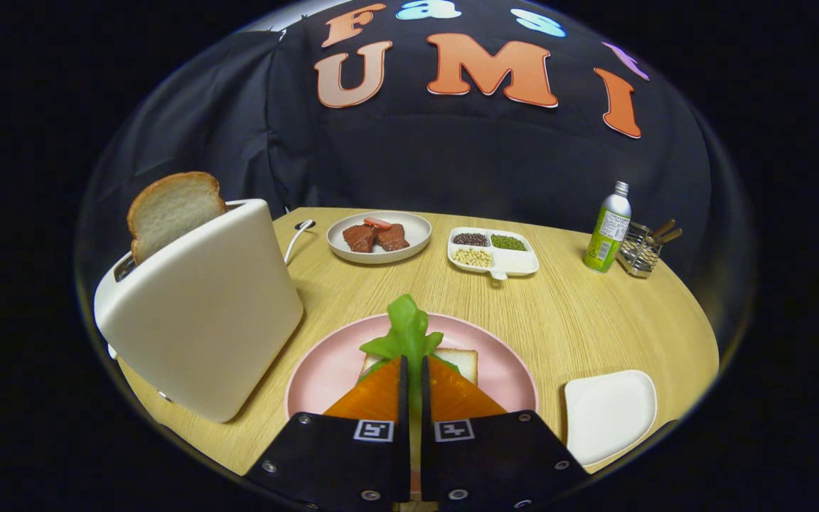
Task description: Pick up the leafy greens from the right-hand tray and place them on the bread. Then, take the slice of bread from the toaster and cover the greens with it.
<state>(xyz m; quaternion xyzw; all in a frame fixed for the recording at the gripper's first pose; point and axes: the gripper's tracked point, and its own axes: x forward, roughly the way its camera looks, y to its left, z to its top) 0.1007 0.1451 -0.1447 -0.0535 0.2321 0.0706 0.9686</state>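
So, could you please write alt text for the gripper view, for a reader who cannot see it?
The gripper is shut on the leafy greens, holding them over a bread slice on a pink plate. Beside the plate stands a white toaster with a second slice sticking up; an empty white tray lies on the other side.

A wooden table (pixel 580 313) carried a round plate (pixel 379 238) of reddish-brown meat pieces (pixel 376 237) and, just beside it, a divided white dish (pixel 493 252) of beans and seeds. A green bottle (pixel 608 228) stood near a wire holder (pixel 639 248) of utensils.
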